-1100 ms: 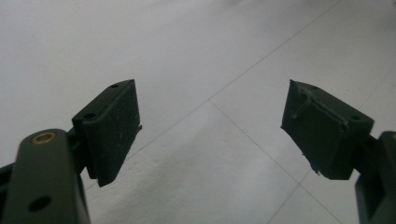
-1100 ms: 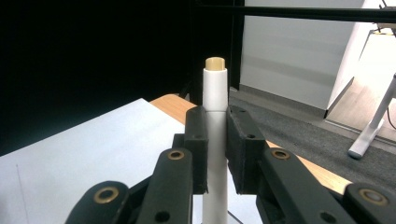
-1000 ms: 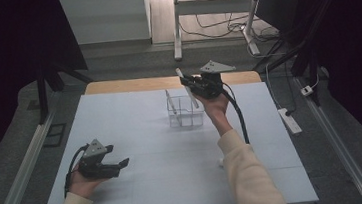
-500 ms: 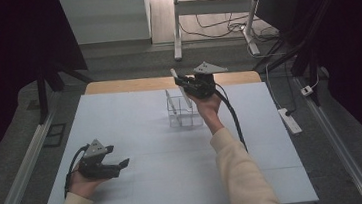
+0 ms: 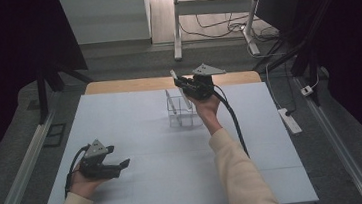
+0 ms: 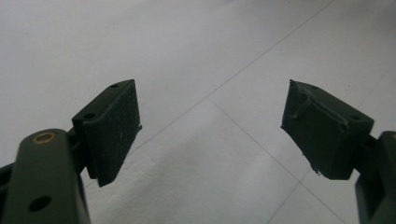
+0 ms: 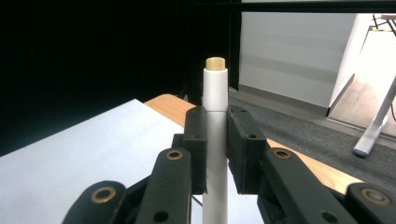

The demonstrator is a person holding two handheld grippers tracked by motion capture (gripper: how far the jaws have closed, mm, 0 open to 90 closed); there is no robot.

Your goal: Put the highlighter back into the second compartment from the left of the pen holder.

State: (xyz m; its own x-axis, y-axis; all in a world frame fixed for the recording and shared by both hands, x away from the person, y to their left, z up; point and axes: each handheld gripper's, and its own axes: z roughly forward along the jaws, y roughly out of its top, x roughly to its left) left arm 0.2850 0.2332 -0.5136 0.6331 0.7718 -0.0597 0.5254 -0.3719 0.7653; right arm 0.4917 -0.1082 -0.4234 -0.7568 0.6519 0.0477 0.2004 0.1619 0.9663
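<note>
— Since a second ago, what has moved?

— Only the right gripper (image 5: 180,84): it has drifted a little toward the far left, so it now hangs over the clear, square-walled plastic holder (image 5: 182,113) rather than beside its right edge. The left gripper (image 5: 120,165) rests where it was, low over the pale grey table sheet (image 5: 137,136) near the front left.

— What does that mean for the job?

— I'd judge the carry is nearly done and the drop into the holder comes next; the pen is lined up above it but not yet lowered in.

— Which pen?

— A slim white plastic marker with a tan end cap (image 7: 215,107). The right gripper's jaws are clenched on its barrel, just below the middle seam.

— How does it point?

— Its long axis runs upright between the jaws in the right gripper view, tan cap uppermost. From the high view it looks tilted slightly toward the left. Another white pen (image 5: 170,103) already leans in the holder.

— And the left claw?

— Released, jaws spread wide over bare sheet, grasping nothing.
</note>
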